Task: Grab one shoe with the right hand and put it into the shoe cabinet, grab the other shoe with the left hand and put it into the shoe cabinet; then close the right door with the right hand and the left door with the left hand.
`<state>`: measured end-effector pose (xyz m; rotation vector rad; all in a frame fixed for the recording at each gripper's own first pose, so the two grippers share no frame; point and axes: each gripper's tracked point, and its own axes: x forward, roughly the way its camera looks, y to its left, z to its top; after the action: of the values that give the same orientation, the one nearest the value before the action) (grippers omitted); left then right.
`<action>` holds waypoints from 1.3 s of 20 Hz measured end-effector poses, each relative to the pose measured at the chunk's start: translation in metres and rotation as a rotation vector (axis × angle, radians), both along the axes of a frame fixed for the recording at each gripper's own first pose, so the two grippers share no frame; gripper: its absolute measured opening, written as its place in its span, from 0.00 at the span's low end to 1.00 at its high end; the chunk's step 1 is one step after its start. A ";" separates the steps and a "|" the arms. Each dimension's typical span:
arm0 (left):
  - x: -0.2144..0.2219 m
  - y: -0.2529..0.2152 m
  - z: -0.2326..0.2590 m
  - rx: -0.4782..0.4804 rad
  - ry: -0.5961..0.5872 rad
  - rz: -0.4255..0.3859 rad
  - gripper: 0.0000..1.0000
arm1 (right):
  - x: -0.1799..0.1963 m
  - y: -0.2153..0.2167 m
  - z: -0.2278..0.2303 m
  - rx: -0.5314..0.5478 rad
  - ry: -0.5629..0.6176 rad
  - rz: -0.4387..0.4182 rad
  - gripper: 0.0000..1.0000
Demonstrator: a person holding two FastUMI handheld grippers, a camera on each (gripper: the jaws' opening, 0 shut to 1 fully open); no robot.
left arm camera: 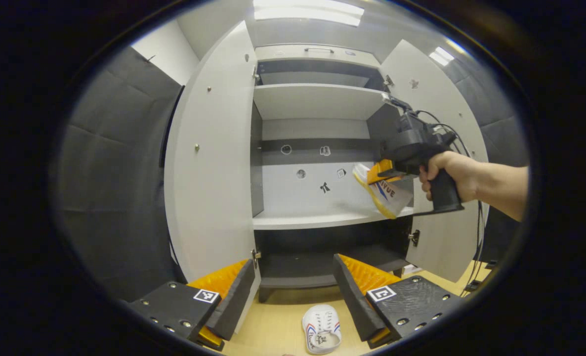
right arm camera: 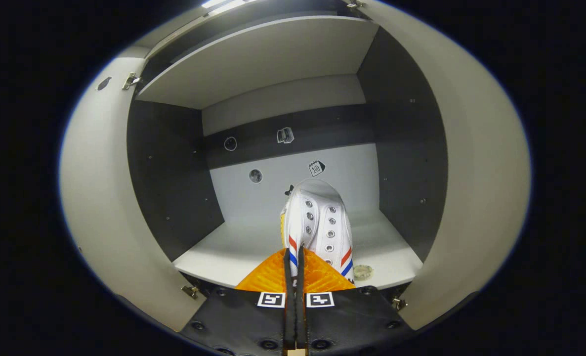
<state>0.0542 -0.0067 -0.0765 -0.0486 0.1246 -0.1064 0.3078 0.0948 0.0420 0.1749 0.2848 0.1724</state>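
Holding shoe (right arm camera: 317, 222) over cabinet shelf (right arm camera: 224, 257) | right tool (right arm camera: 295, 277) clamped

The right gripper (right arm camera: 293, 267), fingers pinched on a white shoe (right arm camera: 318, 225), held it above the shoe cabinet's (right arm camera: 169, 173) middle shelf (right arm camera: 233, 247).

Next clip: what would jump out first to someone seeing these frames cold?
The white shoe clamped in the right gripper, held toe-first over the middle shelf of the open shoe cabinet. Next, the second shoe lying on the wooden floor before the cabinet, between the open fingers of the left gripper.
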 end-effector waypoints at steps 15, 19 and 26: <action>0.012 0.009 -0.026 -0.010 0.057 -0.030 0.93 | 0.038 0.004 0.002 -0.122 -0.045 -0.058 0.60; 0.021 0.003 -0.045 -0.017 0.107 -0.059 0.93 | -0.011 -0.004 0.015 -0.117 -0.136 -0.058 0.99; 0.035 -0.012 -0.106 0.030 0.242 -0.133 0.94 | -0.099 -0.009 -0.011 -0.097 -0.181 -0.028 0.99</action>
<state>0.0889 -0.0192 -0.1826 -0.0231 0.3711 -0.2314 0.2088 0.0856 0.0307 0.0659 0.1101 0.1457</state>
